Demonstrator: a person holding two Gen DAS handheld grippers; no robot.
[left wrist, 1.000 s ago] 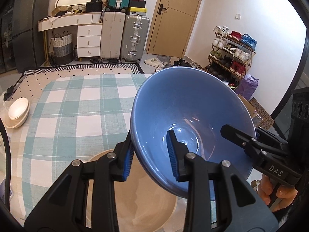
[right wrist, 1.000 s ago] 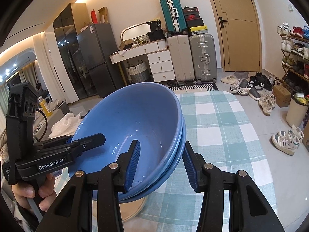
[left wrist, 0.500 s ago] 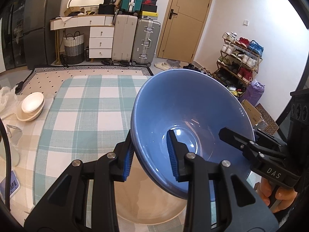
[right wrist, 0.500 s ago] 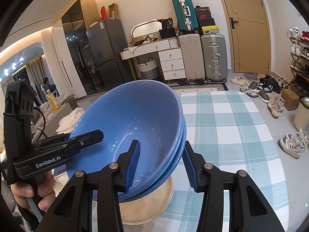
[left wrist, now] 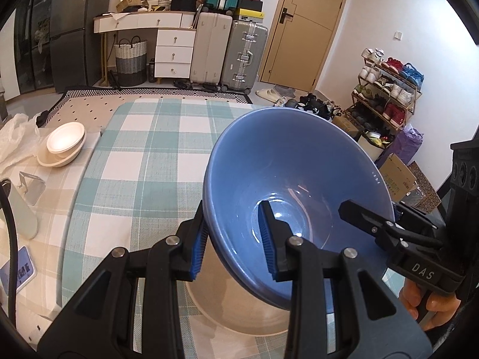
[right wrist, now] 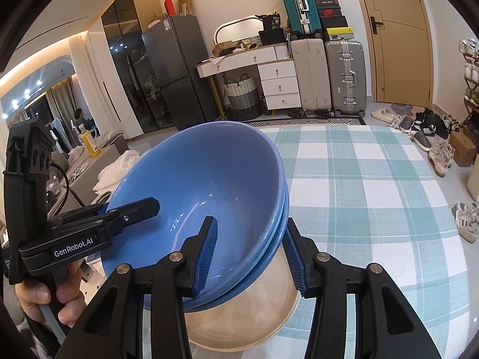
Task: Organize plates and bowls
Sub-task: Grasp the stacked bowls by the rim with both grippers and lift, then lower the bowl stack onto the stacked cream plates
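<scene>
Since the earlier frame both grippers have carried the nested pair of glossy blue ceramic bowls (left wrist: 296, 197) forward and slightly down; more of the cream ceramic plate (left wrist: 239, 308) now shows beneath, and the stack of small cream bowls (left wrist: 64, 146) has drifted further toward 9 o'clock in the left wrist view.

Left gripper (left wrist: 233, 239): jaws narrowly open, clamped on the blue bowls' rim at their 7 o'clock side, one pad outside, one inside. Bowls tilted, lifted clear above the plate, which rests on the worktop's green-and-white checked cloth (left wrist: 143, 161).

Right gripper (right wrist: 248, 254): jaws a little wider, pinching the opposite rim (right wrist: 278, 209); two stacked edges show here, so two bowls are held. Same plate (right wrist: 254, 305) sits directly under them.

Step in hand, as judged: two-handed transfer of the blue bowls onto the cream plate. Next move calls for levelling the tilt, lowering both hands together until the base seats centrally on the plate, then releasing both rims. Risk: uneven release could tip the stack.
</scene>
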